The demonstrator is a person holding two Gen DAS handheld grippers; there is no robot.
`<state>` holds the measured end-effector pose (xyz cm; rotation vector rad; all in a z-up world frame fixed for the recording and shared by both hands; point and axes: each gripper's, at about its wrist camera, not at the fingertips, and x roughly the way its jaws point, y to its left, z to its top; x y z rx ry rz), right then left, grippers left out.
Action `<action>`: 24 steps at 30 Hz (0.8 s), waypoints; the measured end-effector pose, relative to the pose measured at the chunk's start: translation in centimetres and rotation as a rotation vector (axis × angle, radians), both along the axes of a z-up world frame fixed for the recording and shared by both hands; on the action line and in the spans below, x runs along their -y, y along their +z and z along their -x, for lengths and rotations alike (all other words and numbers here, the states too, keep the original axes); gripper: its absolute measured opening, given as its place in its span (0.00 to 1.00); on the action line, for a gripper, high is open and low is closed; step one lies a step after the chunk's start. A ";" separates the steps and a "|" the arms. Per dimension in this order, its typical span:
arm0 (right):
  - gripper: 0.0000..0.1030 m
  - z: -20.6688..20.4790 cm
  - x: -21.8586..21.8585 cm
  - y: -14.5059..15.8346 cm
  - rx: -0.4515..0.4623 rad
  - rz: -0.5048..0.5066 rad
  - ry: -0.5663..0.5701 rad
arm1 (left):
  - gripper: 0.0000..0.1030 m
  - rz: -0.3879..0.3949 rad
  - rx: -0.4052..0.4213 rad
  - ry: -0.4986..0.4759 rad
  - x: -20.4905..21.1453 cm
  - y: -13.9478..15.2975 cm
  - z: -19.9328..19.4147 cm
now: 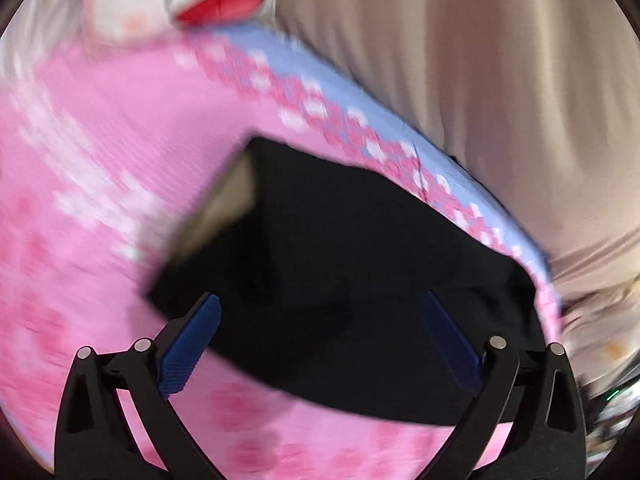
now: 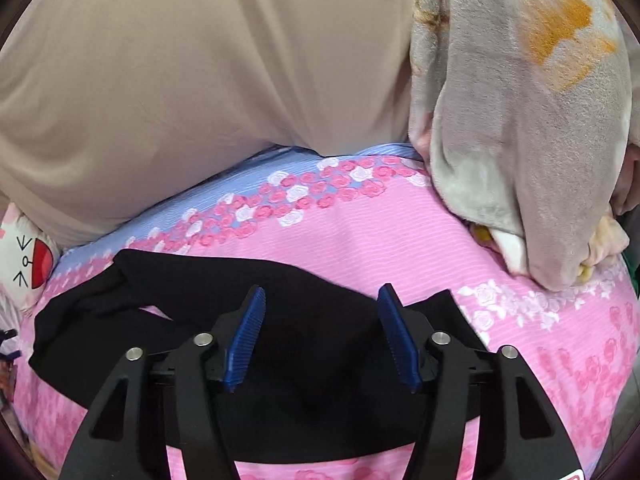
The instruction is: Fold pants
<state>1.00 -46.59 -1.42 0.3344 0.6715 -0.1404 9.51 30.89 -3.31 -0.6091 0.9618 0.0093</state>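
Observation:
The black pants (image 1: pixel 340 264) lie folded into a thick bundle on a pink flowered bedsheet (image 1: pixel 100 128). A pale inner lining shows at the bundle's left end in the left wrist view. My left gripper (image 1: pixel 320 312) hovers over the bundle, jaws spread wide, nothing between the blue pads (image 1: pixel 192 344). In the right wrist view the same black pants (image 2: pixel 200 300) stretch from left to centre. My right gripper (image 2: pixel 322 312) is above them with its blue pads (image 2: pixel 246 336) apart and holding nothing.
A beige curtain (image 2: pixel 180 80) hangs behind the bed. A grey fleece blanket (image 2: pixel 520 140) with orange marks is heaped at the right. A white cartoon pillow (image 2: pixel 24 264) with a red mouth sits at the far left. The sheet has a blue flowered border (image 2: pixel 280 184).

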 end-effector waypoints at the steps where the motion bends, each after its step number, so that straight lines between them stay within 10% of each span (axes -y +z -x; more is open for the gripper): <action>1: 0.62 0.3 -0.2 0.1 0.000 0.006 -0.008 | 0.95 0.031 -0.038 0.011 0.2 -1.0 -0.7; 8: 0.65 3.7 -0.9 -0.2 0.023 -0.091 -0.037 | 0.86 0.134 -0.116 0.099 0.4 -3.7 -3.5; 11: 0.69 3.9 -2.1 -1.3 0.007 -0.151 -0.011 | 0.32 0.118 -0.126 0.107 0.4 -3.7 -4.1; 21: 0.69 0.1 -4.3 -6.9 -0.120 -0.434 -0.008 | 0.30 0.193 -0.112 0.099 -0.8 -2.6 -4.0; 24: 0.70 -0.3 -3.0 -9.5 -0.085 -0.666 -0.067 | 0.30 0.206 -0.086 0.095 -1.4 -1.7 -3.8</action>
